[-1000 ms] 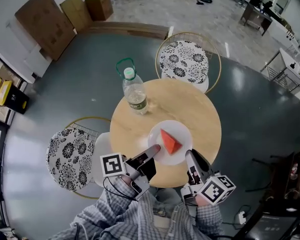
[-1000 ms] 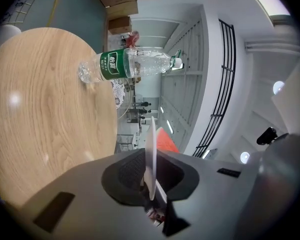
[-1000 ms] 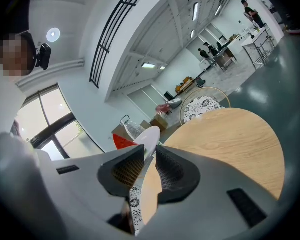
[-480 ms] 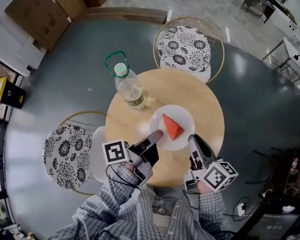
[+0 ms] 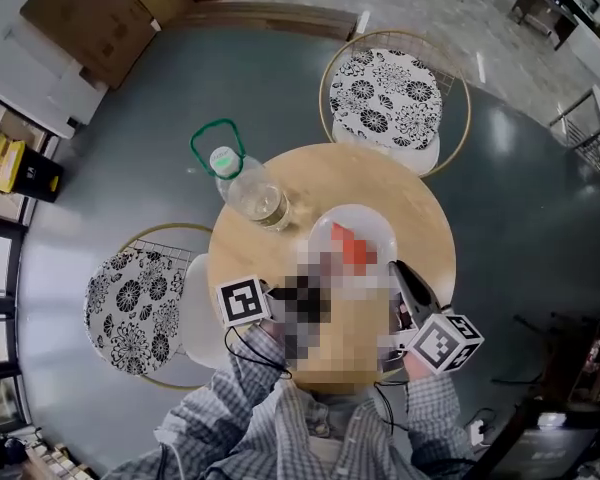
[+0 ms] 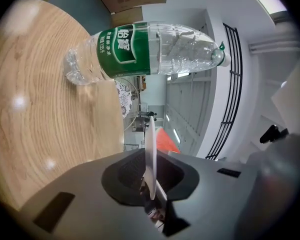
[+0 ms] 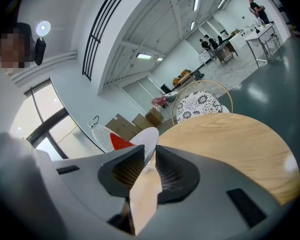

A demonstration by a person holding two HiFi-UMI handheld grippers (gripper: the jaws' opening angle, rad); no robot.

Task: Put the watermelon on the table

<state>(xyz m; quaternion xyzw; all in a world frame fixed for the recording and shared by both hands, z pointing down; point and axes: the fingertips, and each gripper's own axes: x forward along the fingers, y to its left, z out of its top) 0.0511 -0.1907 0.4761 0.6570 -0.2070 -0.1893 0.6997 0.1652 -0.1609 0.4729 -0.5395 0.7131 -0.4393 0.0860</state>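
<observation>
A red watermelon wedge point(image 5: 348, 246) lies on a white plate point(image 5: 365, 223) held over the round wooden table point(image 5: 310, 183). Both grippers grip the plate's near rim. In the left gripper view the left gripper point(image 6: 150, 171) is shut on the plate's edge point(image 6: 151, 149), with the wedge point(image 6: 165, 140) behind it. The right gripper point(image 7: 149, 159) is shut on the rim point(image 7: 149, 139) beside the wedge point(image 7: 121, 143). In the head view a mosaic patch hides the left jaws; the left marker cube point(image 5: 243, 300) and the right gripper point(image 5: 398, 270) show.
A clear water bottle point(image 5: 250, 193) with a green label point(image 6: 127, 46) and handle stands on the table's left side. Two chairs with black-and-white floral cushions stand by the table, one behind point(image 5: 385, 98) and one at the left point(image 5: 135, 303). Cardboard boxes point(image 5: 80, 13) lean at the far wall.
Both grippers have carried the plate with the wedge forward, from the table's near edge to farther over its top.
</observation>
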